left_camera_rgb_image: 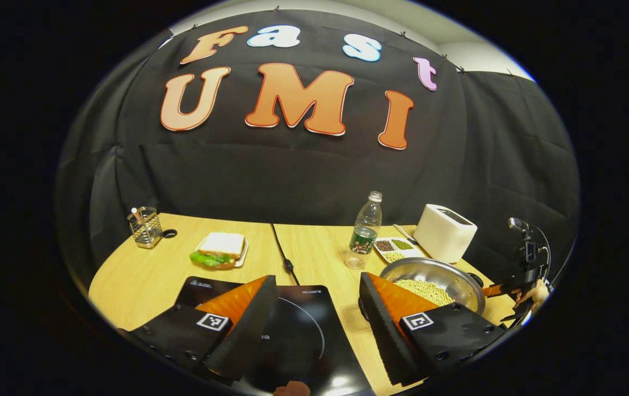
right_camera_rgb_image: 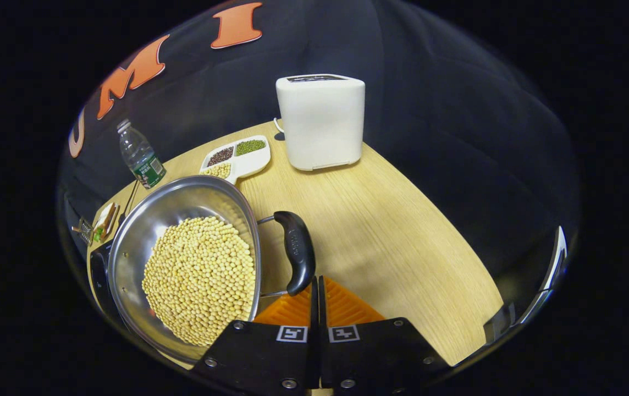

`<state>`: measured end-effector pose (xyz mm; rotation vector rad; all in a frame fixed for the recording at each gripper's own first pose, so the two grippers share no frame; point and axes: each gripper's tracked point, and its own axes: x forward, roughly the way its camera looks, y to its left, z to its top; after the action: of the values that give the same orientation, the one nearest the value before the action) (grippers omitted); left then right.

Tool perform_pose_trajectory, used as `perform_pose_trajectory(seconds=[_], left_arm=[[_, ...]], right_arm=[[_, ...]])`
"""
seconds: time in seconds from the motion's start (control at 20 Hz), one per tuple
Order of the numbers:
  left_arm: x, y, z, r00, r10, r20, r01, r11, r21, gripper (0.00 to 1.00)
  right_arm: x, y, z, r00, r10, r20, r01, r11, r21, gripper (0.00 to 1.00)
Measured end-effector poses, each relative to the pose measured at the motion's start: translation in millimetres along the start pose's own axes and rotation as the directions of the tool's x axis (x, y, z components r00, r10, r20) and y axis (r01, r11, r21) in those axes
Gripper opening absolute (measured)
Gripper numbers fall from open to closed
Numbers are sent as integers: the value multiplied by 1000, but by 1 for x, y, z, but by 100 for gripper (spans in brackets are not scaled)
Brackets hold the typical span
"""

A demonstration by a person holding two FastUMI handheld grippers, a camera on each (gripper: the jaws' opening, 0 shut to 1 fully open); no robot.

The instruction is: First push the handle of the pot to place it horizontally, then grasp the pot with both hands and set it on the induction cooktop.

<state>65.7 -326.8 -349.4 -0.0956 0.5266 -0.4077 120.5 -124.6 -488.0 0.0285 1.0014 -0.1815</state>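
A steel pot [right_camera_rgb_image: 127, 258] full of yellow beans [right_camera_rgb_image: 202, 275] stands on the wooden table, with its black side handle [right_camera_rgb_image: 298, 250] facing me in the right gripper view. My right gripper [right_camera_rgb_image: 317, 281] is shut with nothing between its fingers, and its tips sit right at the near end of that handle. In the left gripper view the pot [left_camera_rgb_image: 446, 275] is at the right, with the right gripper [left_camera_rgb_image: 518, 291] and a hand beyond it. My left gripper [left_camera_rgb_image: 317, 280] stands open above the black induction cooktop [left_camera_rgb_image: 292, 330], with its right finger in front of the pot's near side.
A white toaster [left_camera_rgb_image: 445, 232], a divided dish of beans [left_camera_rgb_image: 397, 248] and a water bottle [left_camera_rgb_image: 367, 231] stand behind the pot. A black cable [left_camera_rgb_image: 284, 256] runs to the cooktop. A sandwich plate [left_camera_rgb_image: 221, 247] and a wire holder [left_camera_rgb_image: 145, 226] sit at the far left.
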Motion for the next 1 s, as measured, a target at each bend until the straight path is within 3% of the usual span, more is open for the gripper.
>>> perform_pose_trajectory(seconds=[0.55,0.8,0.9,0.95,1.0], left_arm=[[33,-72,-62,997,-29,-70,31,999,19,98],[54,-89,-73,996,-13,-85,16,1000,26,99],[63,-90,-73,996,-2,-84,5,999,36,99],[67,-91,-76,996,4,-92,-1,999,37,99],[70,-91,-79,995,3,-102,0,999,33,99]], right_arm=[[14,0,20,999,9,34,-8,1000,-24,0],[-10,-23,45,988,-26,154,27,1000,-6,1],[-17,-24,55,981,-13,196,8,1000,25,9],[-22,-22,61,975,-3,222,-5,999,33,25],[-26,-17,67,968,14,251,-24,999,34,33]])
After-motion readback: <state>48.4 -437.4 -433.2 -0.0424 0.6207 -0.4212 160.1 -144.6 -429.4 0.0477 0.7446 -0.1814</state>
